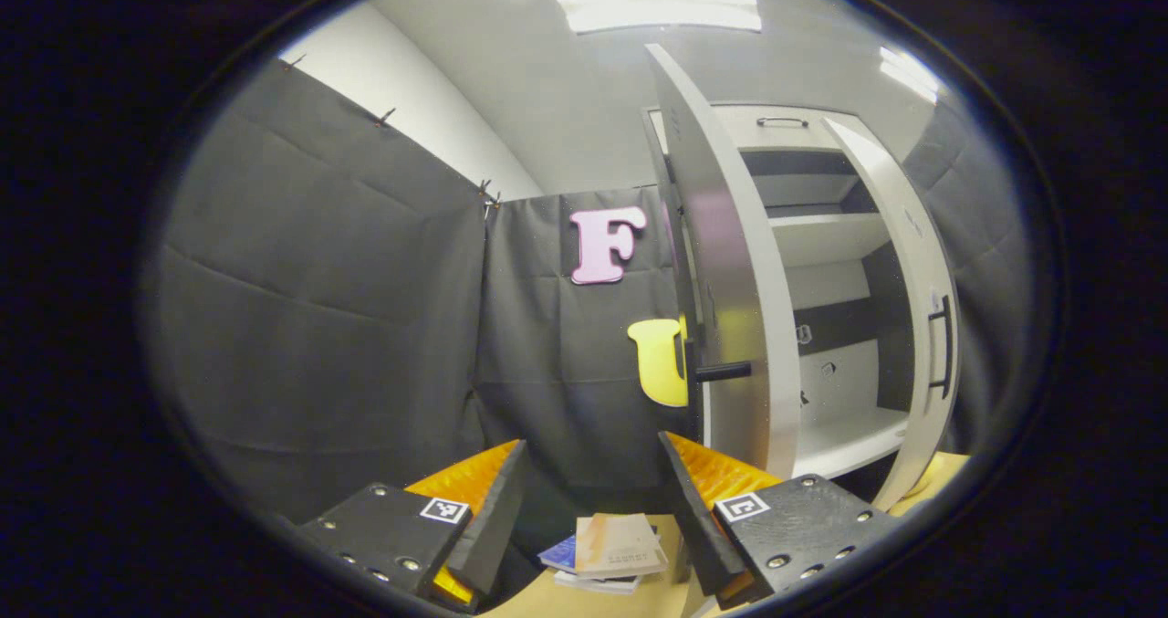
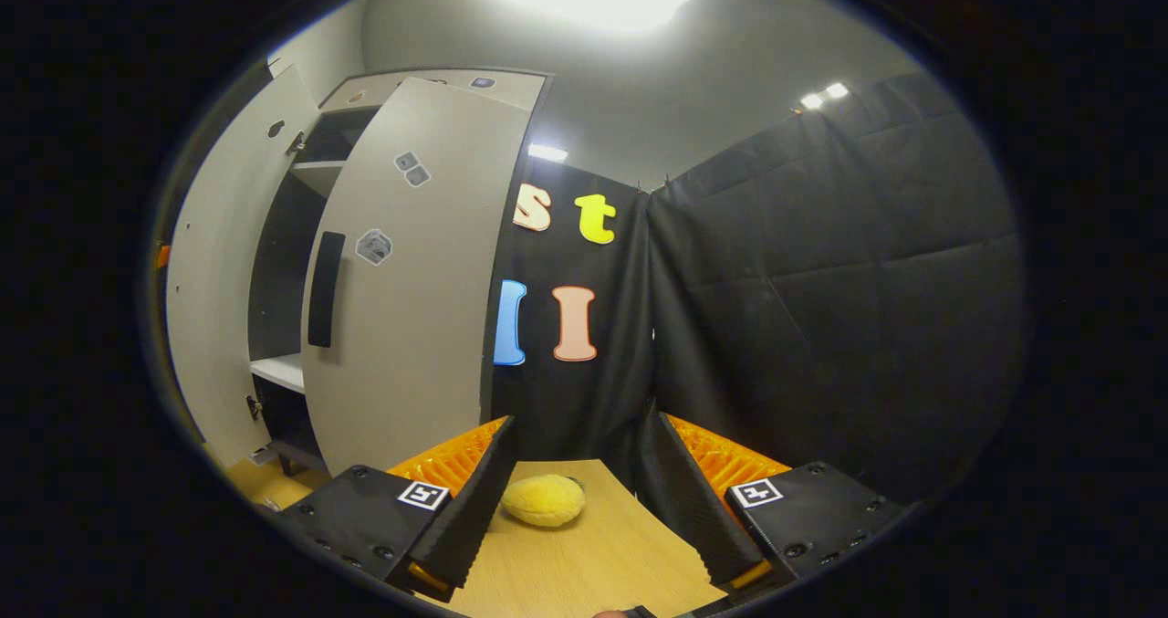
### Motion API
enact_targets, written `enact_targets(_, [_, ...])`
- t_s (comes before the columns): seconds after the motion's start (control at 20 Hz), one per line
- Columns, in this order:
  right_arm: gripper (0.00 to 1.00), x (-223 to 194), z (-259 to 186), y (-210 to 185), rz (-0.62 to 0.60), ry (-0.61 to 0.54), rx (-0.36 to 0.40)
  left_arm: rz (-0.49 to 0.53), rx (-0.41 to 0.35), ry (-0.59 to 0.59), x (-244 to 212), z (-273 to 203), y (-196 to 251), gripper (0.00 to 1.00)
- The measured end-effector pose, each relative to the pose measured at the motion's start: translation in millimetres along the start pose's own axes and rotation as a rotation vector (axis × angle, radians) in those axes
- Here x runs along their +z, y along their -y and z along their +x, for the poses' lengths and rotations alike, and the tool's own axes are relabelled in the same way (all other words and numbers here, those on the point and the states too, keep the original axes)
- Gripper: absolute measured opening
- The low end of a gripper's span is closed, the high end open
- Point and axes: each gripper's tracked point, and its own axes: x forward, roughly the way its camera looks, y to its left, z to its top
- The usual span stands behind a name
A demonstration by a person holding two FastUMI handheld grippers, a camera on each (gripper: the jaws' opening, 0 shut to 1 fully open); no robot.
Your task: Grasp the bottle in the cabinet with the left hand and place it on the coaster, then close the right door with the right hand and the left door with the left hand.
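- Two doors standing open on the white cabinet (image 1: 826,235), seen in the left gripper view: left door (image 1: 730,326) edge-on with a dark handle (image 1: 724,371) sticking out, right door (image 1: 917,308) angled outward with a dark bar handle.
- Inside, bare white shelves (image 1: 826,235) against dark back panels; small fittings visible on the back wall, too small to make out.
- Bottle and coaster: cannot tell where from these views.
- Left gripper (image 1: 591,499) held in front of the left door, fingers (image 1: 493,508) spread wide, nothing between them.
- Below and beyond those fingers, a small stack of books (image 1: 610,552) lying on the light wooden tabletop (image 1: 657,600).
- In the right gripper view, same cabinet at the left, right door (image 2: 411,280) nearest and swung outward, with a dark handle (image 2: 324,289) and a few small stickers on its face; left door (image 2: 214,262) farther off at the edge.
- Right gripper (image 2: 584,499) hovering over the tabletop (image 2: 584,563), fingers (image 2: 470,499) wide apart, empty.
- Between those fingers, farther off, a yellow lemon-like thing (image 2: 544,499) resting on the tabletop near its far edge.
- Black cloth wall behind everything, ceiling lights above.
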Motion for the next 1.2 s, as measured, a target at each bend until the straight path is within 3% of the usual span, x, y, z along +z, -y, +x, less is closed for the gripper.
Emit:
enact_targets(0.05, [0.96, -1, 0, 5, 0.010, 0.000, -0.001, -0.006, -0.008, -0.005, -1, -1, 3, 0.89])
enact_targets(0.1, [0.96, -2, 0, 8, 0.018, -0.001, 0.000, -0.025, -0.020, -0.005, 1, -2, 9, 0.82])
enact_targets(0.2, [0.96, -4, 0, 15, 0.017, 0.000, 0.001, -0.052, -0.018, -0.005, 2, -4, 28, 0.85])
enact_targets(0.25, [0.92, -6, 0, 19, 0.012, 0.001, 0.002, -0.056, -0.017, -0.004, 3, -7, 35, 0.86])
enact_targets(0.3, [0.96, -6, 1, 23, 0.008, -0.001, 0.004, -0.058, -0.019, -0.002, 3, -12, 40, 0.85])
enact_targets(0.35, [0.92, -8, 2, 27, 0.007, -0.004, 0.006, -0.062, -0.025, -0.003, 4, -15, 45, 0.81])
enact_targets(0.4, [0.96, -11, 4, 29, 0.008, -0.010, 0.008, -0.066, -0.034, -0.005, 4, -17, 51, 0.85])
enact_targets(0.5, [0.92, -14, 5, 33, 0.018, -0.019, 0.012, -0.068, -0.051, -0.005, 4, -16, 63, 0.86])
enact_targets(0.55, [0.96, -15, 5, 34, 0.024, -0.021, 0.016, -0.065, -0.057, -0.001, 5, -17, 70, 0.86])
enact_targets(0.6, [0.92, -17, 4, 34, 0.024, -0.024, 0.022, -0.062, -0.060, 0.005, 7, -16, 78, 0.86])
enact_targets(0.65, [0.96, -18, 4, 36, 0.017, -0.028, 0.025, -0.060, -0.064, 0.009, 9, -17, 84, 0.86])
enact_targets(0.7, [0.92, -19, 5, 38, 0.008, -0.034, 0.026, -0.064, -0.066, 0.012, 10, -19, 90, 0.85])
enact_targets(0.75, [0.96, -20, 3, 40, 0.002, -0.038, 0.029, -0.071, -0.069, 0.012, 10, -19, 95, 0.85])
enact_targets(0.8, [0.92, -19, 1, 41, -0.001, -0.037, 0.033, -0.081, -0.076, 0.014, 9, -19, 102, 0.85])
enact_targets(0.9, [0.96, -17, 1, 42, -0.003, -0.036, 0.039, -0.099, -0.098, 0.012, 8, -16, 116, 0.85])
enact_targets(0.95, [0.92, -17, 0, 43, -0.003, -0.037, 0.041, -0.106, -0.110, 0.010, 8, -14, 123, 0.85])
enact_targets(1.05, [0.96, -19, 0, 43, -0.005, -0.041, 0.045, -0.115, -0.137, 0.009, 8, -16, 140, 0.85])
enact_targets(1.2, [0.93, -23, 0, 46, -0.022, -0.052, 0.045, -0.121, -0.184, 0.005, 6, -11, 169, 0.85])
